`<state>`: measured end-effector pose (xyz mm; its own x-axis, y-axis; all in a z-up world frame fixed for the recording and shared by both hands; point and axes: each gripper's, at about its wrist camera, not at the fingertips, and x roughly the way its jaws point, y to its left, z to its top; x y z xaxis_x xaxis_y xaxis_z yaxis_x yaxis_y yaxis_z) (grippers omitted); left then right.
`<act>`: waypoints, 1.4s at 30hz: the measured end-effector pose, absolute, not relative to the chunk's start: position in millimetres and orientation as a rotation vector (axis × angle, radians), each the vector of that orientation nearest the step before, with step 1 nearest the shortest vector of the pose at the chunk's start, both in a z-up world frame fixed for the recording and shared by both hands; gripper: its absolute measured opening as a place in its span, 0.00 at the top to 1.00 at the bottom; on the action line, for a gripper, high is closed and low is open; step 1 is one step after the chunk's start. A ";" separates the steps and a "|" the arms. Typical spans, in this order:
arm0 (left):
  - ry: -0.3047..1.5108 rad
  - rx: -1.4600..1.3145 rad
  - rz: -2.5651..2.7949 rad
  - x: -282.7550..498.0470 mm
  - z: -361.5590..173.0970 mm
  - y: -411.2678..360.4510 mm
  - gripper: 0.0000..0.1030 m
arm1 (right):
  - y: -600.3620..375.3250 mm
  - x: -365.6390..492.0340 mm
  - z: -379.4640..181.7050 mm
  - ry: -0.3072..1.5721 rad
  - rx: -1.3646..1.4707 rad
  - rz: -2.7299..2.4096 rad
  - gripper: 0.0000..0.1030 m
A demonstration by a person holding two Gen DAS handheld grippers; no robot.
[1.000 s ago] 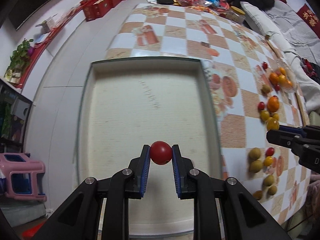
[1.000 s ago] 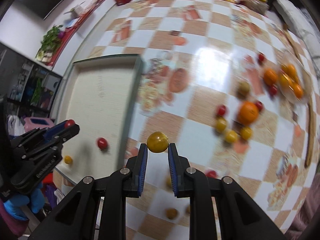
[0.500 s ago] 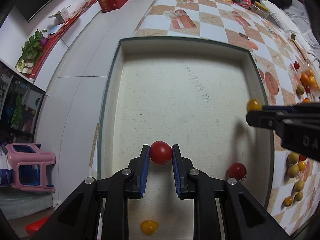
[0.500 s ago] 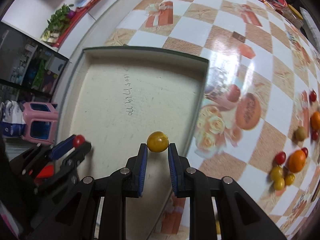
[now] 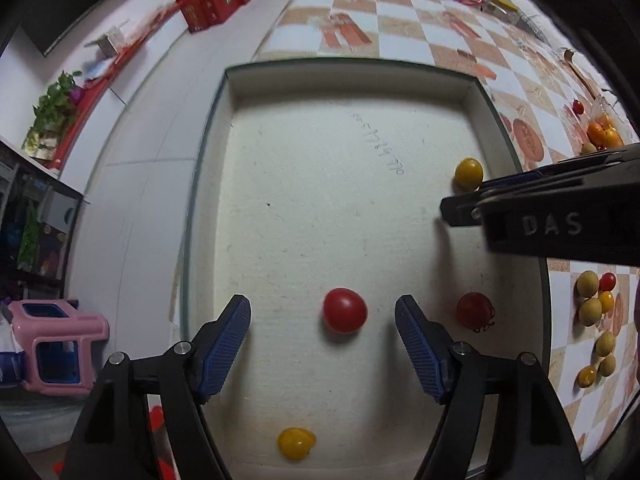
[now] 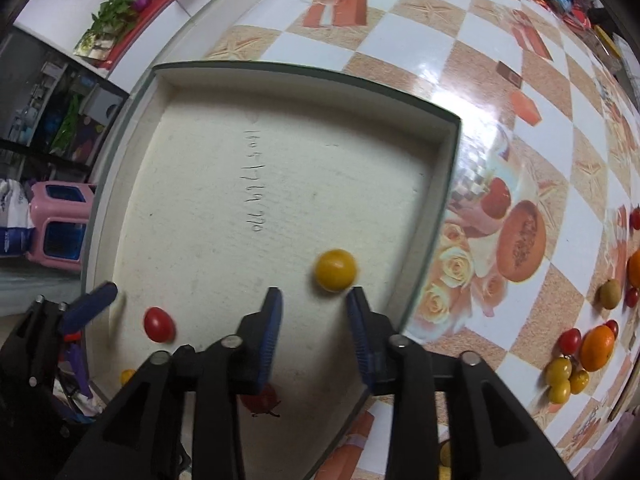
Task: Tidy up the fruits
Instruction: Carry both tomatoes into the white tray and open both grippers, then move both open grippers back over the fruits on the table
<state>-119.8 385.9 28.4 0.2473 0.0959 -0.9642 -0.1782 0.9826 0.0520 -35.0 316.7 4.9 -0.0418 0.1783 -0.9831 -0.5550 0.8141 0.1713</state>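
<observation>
Nearest the left tool (image 5: 322, 344), just short of its tips, a yellow tomato (image 5: 296, 443) lies on the tray floor (image 5: 304, 208). The left tool stands wide, and a red tomato (image 5: 345, 311) sits loose on the floor between its two blue pads, touching neither. Off to that tool's right lies a darker red tomato (image 5: 474, 311) with a stem. The risk here is that the round fruit rolls: a tip brushing it as the tool lifts away could send it into its neighbours.

The right tool (image 6: 314, 322) is also spread, holding nothing. A second yellow tomato (image 6: 335, 265) rests just ahead of its tips, near the tray's right wall (image 6: 442, 184). It looks blurred, so it may not have settled; a quick pull-back could clip it.

Beyond the tray, more fruit (image 6: 576, 354) waits scattered on the checked bench (image 6: 404, 44), well apart from both tools. The two tools work close together over the tray and could collide.
</observation>
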 end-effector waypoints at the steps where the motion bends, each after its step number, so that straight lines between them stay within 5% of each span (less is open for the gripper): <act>1: 1.316 -0.075 0.182 -120.0 28.2 384.9 0.26 | 318.9 -36.6 5.8 1.502 -0.311 0.616 0.47; 5: 1.328 -0.075 0.184 -124.7 28.8 381.4 0.26 | 318.7 -36.6 18.5 1.484 -0.241 0.638 0.18; 9: 1.342 -0.074 0.178 -127.5 30.2 381.2 0.26 | 307.6 -33.2 41.3 1.439 -0.187 0.630 0.16; 12: 1.343 -0.049 0.163 -128.9 36.0 373.7 0.26 | 291.7 -32.2 53.4 1.423 -0.160 0.603 0.06; 42: 1.377 0.096 -0.155 -77.0 47.4 204.4 0.26 | 22.0 -52.0 35.3 1.520 0.034 0.160 0.06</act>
<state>-77.0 204.4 47.4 0.1842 -0.0532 -0.9814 0.1660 0.9859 -0.0223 -52.0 22.0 35.3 0.0420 0.1258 -0.9912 -0.0837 0.9890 0.1220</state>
